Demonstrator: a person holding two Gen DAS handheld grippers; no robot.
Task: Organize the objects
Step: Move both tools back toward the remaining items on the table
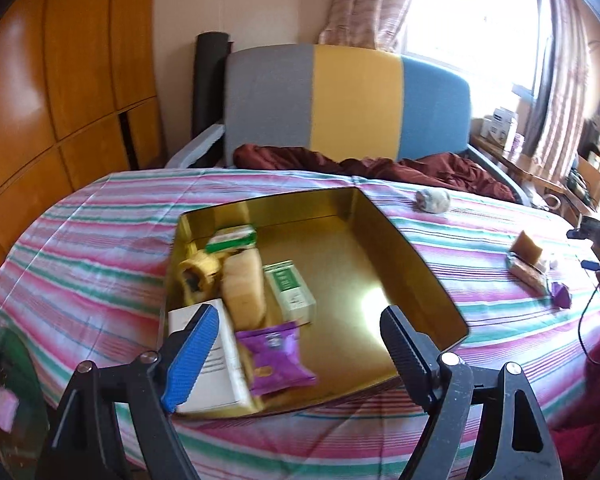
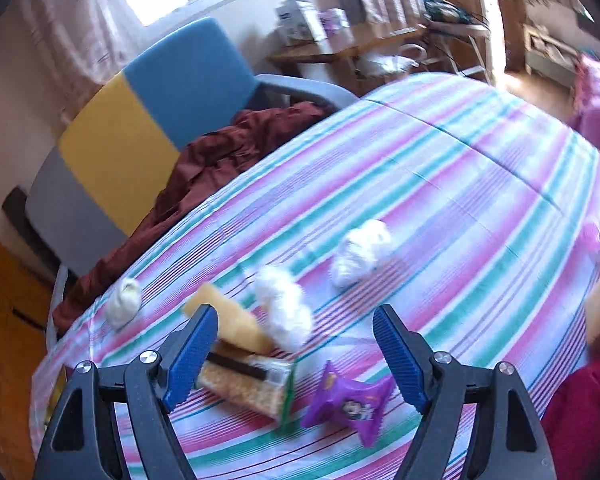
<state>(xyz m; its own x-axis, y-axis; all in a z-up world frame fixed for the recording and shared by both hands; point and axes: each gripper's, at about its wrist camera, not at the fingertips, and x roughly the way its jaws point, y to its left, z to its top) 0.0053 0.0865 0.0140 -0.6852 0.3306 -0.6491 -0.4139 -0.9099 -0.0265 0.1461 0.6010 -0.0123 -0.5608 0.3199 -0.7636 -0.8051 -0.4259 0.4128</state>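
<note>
In the left wrist view, the left tongs are seen spread wide with nothing pinched, low in the frame above the near end of a gold tin set on the striped tabletop. Inside the tin, at its left side, a purple packet, a white box, a green-and-white box and a bread roll are gathered. In the right wrist view, the right tongs are likewise spread and empty above a second purple packet, a cereal bar and crumpled white wads.
</note>
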